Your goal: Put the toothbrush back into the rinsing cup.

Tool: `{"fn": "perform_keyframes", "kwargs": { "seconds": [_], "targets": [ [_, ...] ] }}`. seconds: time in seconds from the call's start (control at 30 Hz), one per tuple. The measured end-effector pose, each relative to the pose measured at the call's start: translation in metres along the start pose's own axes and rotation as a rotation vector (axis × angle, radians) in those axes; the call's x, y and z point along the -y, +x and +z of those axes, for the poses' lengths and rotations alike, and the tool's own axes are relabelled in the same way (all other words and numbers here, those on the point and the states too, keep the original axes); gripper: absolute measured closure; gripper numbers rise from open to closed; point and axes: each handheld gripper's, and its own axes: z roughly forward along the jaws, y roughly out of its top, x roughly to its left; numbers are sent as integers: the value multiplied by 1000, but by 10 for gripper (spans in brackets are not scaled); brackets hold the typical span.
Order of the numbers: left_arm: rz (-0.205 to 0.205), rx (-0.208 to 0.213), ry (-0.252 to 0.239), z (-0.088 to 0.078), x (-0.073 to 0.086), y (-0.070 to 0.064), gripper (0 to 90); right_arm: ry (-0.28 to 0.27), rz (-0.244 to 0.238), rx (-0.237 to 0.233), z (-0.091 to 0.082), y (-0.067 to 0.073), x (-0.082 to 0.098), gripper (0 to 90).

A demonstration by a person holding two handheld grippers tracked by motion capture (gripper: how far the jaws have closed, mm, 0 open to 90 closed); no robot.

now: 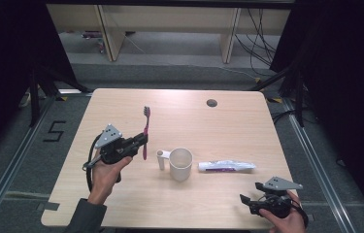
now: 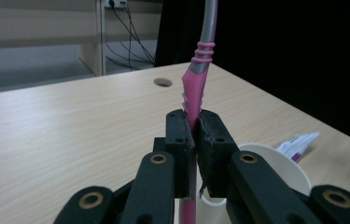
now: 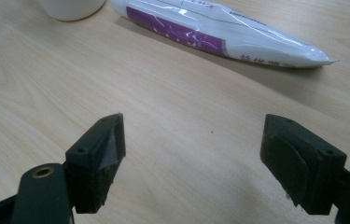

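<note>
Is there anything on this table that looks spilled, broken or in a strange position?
Nothing stands out. The white cup stands upright on the table, the toothpaste tube lies flat to its right, apparently intact, and the pink toothbrush is held upright in the left tool. The right tool is open, holding nothing. No spill is visible.

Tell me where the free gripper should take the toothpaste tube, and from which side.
Take the toothpaste tube across its middle, coming down from above with the open right gripper. It lies flat on the table, long axis left to right, so its two long sides are free for the jaws. The cap end sits close to the white cup, leaving less room there, and the flat crimped tail would likely give a poorer hold.
</note>
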Motion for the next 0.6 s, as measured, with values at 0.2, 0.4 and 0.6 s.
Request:
{"fn": "perform_keyframes", "kwargs": {
  "seconds": [0.2,0.4,0.6],
  "targets": [
    [21,19,-22,7,-7,-8,830,-9,-36,2,0,-2,-1,229],
    [20,30,-30,16,-10,-13,830,-14,-36,3,0,-2,-1,229],
    [17,36,-28,26,-9,-15,830,-13,-40,4,1,-3,-1,229]
  ]
}}
